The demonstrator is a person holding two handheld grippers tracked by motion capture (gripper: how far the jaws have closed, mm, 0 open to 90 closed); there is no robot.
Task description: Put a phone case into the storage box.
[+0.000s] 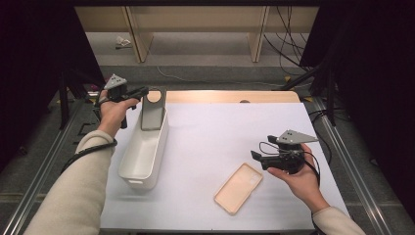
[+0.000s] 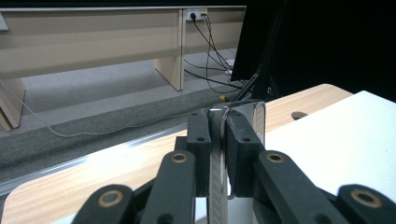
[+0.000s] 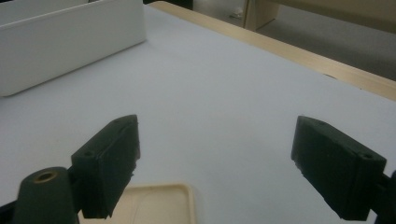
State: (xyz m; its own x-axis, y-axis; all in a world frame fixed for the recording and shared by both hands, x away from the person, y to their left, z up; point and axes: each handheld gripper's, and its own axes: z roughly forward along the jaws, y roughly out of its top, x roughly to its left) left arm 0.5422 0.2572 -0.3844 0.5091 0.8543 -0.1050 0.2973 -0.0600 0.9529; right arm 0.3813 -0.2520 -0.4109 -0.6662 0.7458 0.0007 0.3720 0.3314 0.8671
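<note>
White sheeting covers our counter [image 1: 205, 147], and nearest us a peach phone case [image 1: 238, 188] lies flat just beside our right hand-held gripper [image 1: 254, 155], whose jaws stand wide apart with nothing between them. Farther off, our left hand-held gripper [image 1: 145, 91] is clamped on a grey phone case [image 1: 153, 108] held upright over the far end of the white bin [image 1: 143, 152]. We judge the step is dropping it in, so next we lower it and let go.
</note>
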